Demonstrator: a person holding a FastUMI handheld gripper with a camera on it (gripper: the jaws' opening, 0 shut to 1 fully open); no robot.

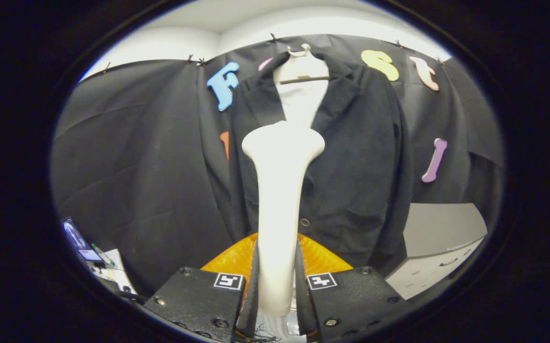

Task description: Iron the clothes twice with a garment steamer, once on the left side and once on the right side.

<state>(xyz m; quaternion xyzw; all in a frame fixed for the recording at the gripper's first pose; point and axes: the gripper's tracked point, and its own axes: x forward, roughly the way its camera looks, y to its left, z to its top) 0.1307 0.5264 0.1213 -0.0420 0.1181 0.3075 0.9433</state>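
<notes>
Gripper (pixel 276 286) fingers are clamped on steamer (pixel 280 190) handle, prob light & rigid w/ smooth plastic, head held near soft hanging jacket (pixel 361 157).

Gripper (pixel 277 286) up close, two blocky matte housings side by side, speckled texture, a square black-and-white marker tag on each inner top corner, round screw heads dotting the faces, thin loose wires below between them
</notes>
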